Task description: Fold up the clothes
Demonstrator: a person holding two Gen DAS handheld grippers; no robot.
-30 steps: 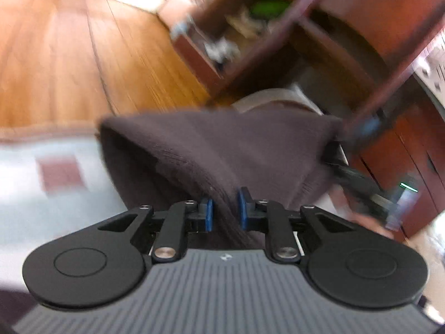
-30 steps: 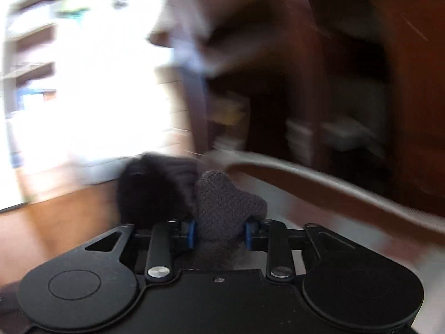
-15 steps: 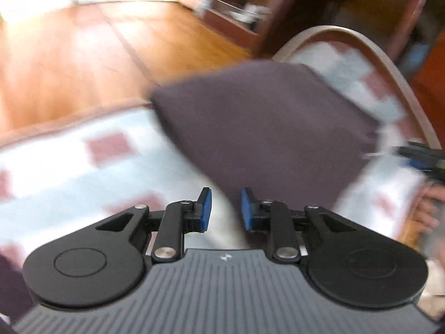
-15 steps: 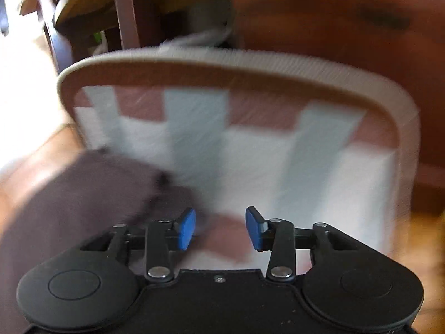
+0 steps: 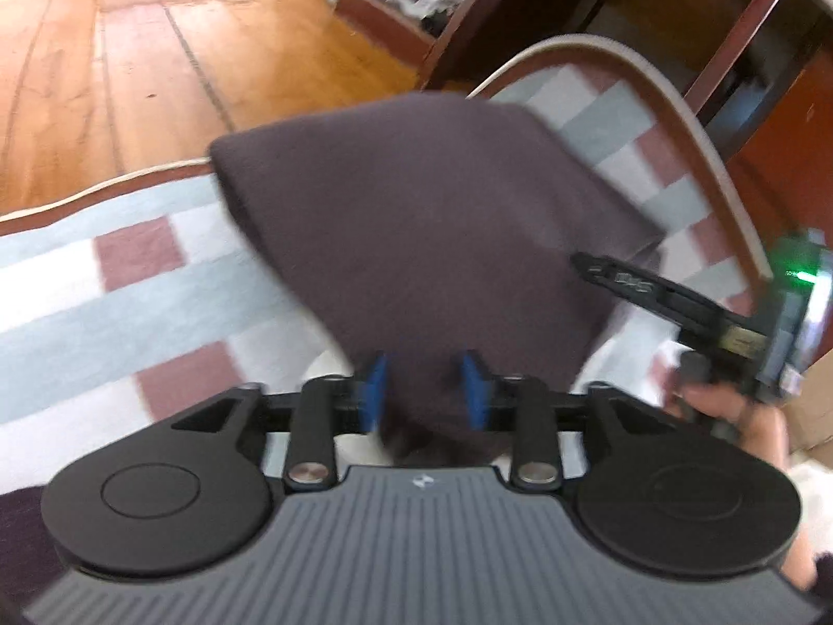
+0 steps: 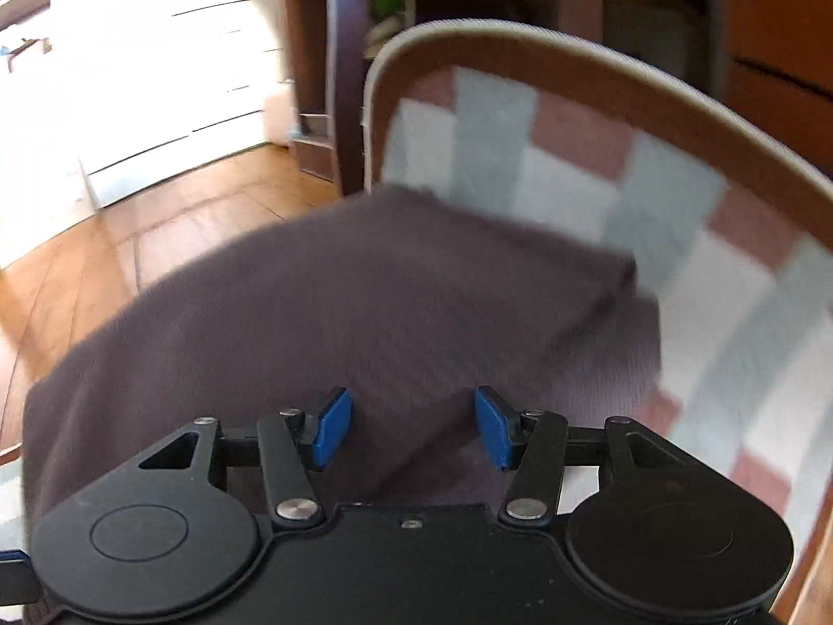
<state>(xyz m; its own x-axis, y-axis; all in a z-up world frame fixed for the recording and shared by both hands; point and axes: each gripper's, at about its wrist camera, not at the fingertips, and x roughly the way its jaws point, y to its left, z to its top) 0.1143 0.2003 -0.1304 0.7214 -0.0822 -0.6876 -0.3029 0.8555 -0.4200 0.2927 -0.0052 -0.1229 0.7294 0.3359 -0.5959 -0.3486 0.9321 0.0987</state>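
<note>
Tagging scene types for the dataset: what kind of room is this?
Likely a home living area: wooden plank floor, dark wooden shelving holding clutter, and a checked rug where the dark knit garment lies.

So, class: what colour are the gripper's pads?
Blue pads, clearest in the right wrist view.

Bare checked rug (image 5: 130, 281) at the left of the left wrist view leaves passing room. The folded dark garment (image 5: 416, 239) fills the centre; dark wooden furniture (image 6: 343, 52) blocks the upper edge.
</note>
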